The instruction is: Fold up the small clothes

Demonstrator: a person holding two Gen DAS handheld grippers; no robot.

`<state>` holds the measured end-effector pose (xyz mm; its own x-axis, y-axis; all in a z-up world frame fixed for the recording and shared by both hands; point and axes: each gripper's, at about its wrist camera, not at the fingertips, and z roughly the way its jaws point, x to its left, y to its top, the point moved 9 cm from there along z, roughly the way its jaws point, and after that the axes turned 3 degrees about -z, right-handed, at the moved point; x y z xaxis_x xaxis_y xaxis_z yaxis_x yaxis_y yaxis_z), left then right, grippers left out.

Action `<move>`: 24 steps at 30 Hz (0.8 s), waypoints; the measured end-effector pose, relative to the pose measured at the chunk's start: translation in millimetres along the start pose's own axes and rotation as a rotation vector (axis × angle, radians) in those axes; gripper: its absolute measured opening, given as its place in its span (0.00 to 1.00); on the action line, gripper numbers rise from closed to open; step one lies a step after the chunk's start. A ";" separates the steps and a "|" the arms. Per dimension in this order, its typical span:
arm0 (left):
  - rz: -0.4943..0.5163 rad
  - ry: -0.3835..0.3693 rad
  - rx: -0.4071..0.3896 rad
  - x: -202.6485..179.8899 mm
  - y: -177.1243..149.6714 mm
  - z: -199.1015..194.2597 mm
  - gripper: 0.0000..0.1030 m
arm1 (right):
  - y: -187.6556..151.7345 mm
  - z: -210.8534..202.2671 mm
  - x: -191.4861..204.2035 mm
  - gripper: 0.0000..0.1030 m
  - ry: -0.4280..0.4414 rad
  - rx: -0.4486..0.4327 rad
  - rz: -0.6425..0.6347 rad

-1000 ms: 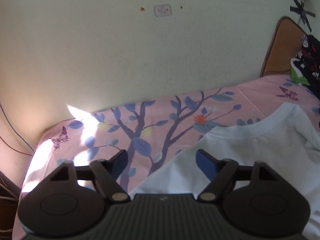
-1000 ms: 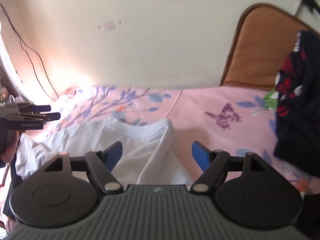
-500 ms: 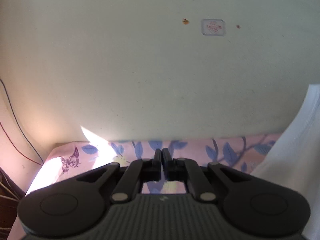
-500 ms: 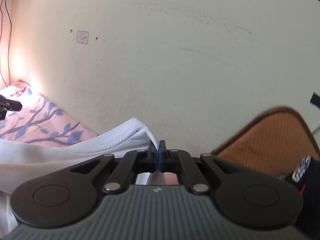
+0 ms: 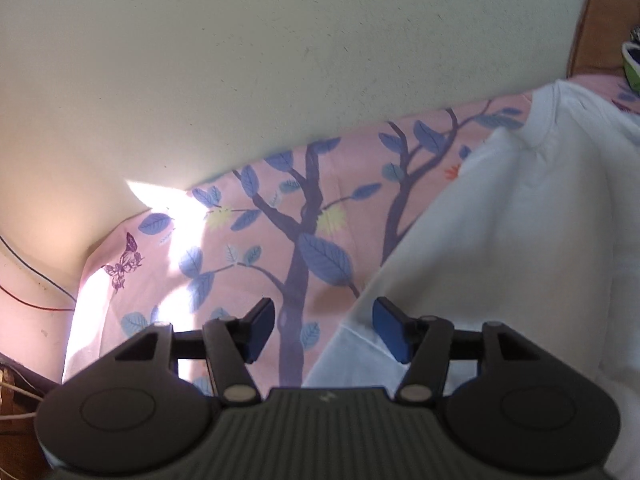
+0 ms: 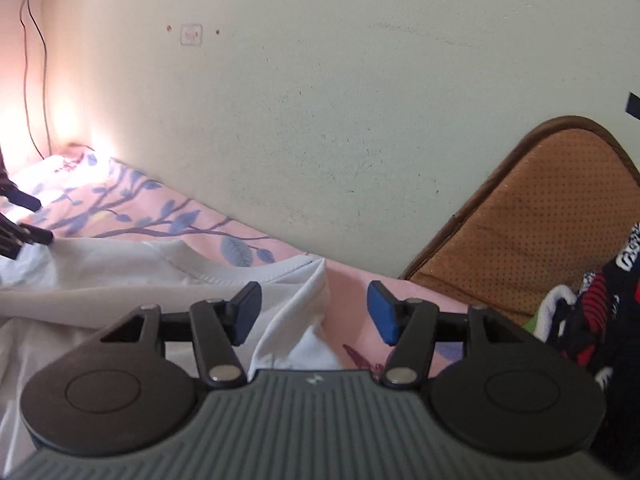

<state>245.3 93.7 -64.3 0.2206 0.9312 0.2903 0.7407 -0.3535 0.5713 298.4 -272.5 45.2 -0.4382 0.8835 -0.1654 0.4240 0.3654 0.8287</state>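
A white T-shirt (image 5: 500,232) lies on the pink bedsheet (image 5: 280,184) printed with blue leaves and branches. My left gripper (image 5: 323,330) is open and empty, low over the shirt's left edge. The shirt also shows in the right wrist view (image 6: 132,276), collar toward the wall, with a raised fold (image 6: 304,312) near my right gripper (image 6: 314,316). That gripper is open and empty, with the fold between its fingers. The left gripper's fingertips (image 6: 28,216) show at the far left of that view.
A pale wall (image 6: 320,120) runs right behind the bed. A brown perforated cushion (image 6: 540,208) leans on it at the right. A pile of dark patterned clothes (image 6: 600,320) lies at the far right. Cables (image 5: 24,280) hang at the left corner.
Both grippers were shut half a second ago, the right one on the raised shirt. Both have opened, the shirt has dropped onto the bed, and both views have tilted back down.
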 end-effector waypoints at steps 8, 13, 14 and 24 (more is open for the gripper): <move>0.036 0.144 -0.044 -3.1 14.5 13.3 0.05 | -53.8 -44.6 -4.1 0.81 0.035 0.105 0.104; -0.113 0.304 -0.077 41.7 48.5 24.9 0.07 | -84.6 -45.3 17.5 0.05 0.048 0.178 -0.017; -0.168 0.309 -0.067 48.2 53.2 25.5 0.08 | -88.5 -37.1 13.0 0.06 -0.019 0.208 -0.040; -0.034 0.166 -0.219 13.4 10.7 -95.7 0.26 | -62.0 -77.4 -24.1 0.55 -0.222 -0.017 0.168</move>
<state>195.4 93.9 19.2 0.0780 0.9219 0.3795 0.5869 -0.3502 0.7300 221.3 -339.1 39.2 -0.1772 0.9747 -0.1364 0.4616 0.2047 0.8631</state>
